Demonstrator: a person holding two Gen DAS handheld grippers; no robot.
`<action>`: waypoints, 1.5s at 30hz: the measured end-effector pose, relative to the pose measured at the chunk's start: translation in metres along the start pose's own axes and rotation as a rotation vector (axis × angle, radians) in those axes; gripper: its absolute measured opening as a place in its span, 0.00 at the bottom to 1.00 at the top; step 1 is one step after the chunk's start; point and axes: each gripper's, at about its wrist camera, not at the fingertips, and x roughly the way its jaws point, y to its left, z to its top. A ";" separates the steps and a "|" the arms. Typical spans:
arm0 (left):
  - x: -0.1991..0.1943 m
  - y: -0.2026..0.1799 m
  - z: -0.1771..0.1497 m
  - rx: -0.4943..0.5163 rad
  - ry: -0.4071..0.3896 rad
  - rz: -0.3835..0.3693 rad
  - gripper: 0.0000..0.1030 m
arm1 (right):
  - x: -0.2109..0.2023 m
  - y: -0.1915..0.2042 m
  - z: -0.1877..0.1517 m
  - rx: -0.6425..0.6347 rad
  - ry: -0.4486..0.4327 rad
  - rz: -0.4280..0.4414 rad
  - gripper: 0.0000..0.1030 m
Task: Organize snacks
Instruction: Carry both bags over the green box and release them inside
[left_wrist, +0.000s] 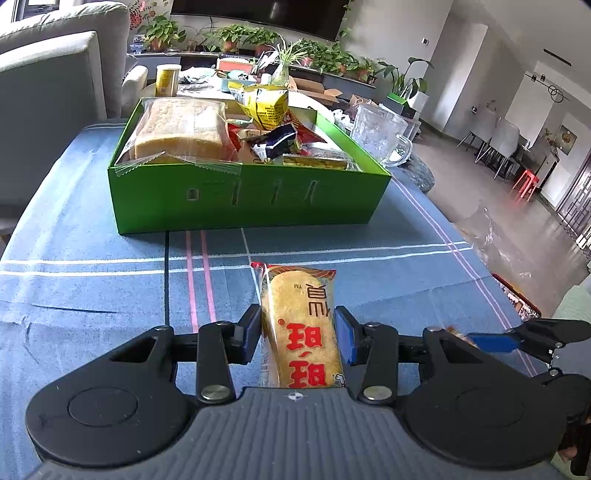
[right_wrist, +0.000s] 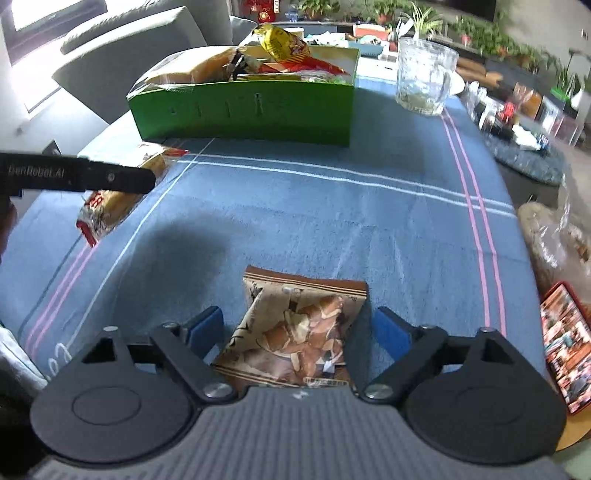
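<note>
Right, my left tongs (left_wrist: 298, 334) are clamped on the rice cracker pack (left_wrist: 300, 325), lengthwise so it can slide into the green box (left_wrist: 251, 195) ahead; my right tongs (right_wrist: 297, 328) stand wide open around the brown snack bag (right_wrist: 295, 332) lying on the counter (right_wrist: 332, 221), pads clear.

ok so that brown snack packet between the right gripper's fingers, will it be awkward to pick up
Probably a little. The brown snack packet looks puffy and creased, so it should be light and squash under the pads. Its glossy film may slip. The contents look like brittle pieces, so a hard squeeze might crush them.
</note>
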 end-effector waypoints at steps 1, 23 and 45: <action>0.000 -0.001 0.000 0.002 -0.001 -0.001 0.39 | -0.001 0.003 0.001 -0.013 -0.014 0.004 1.00; 0.000 0.013 0.026 0.001 -0.070 0.014 0.39 | -0.009 -0.003 0.080 0.124 -0.307 0.115 0.99; 0.000 0.040 0.030 -0.069 -0.096 0.081 0.39 | 0.050 0.024 0.080 0.100 -0.124 0.083 0.98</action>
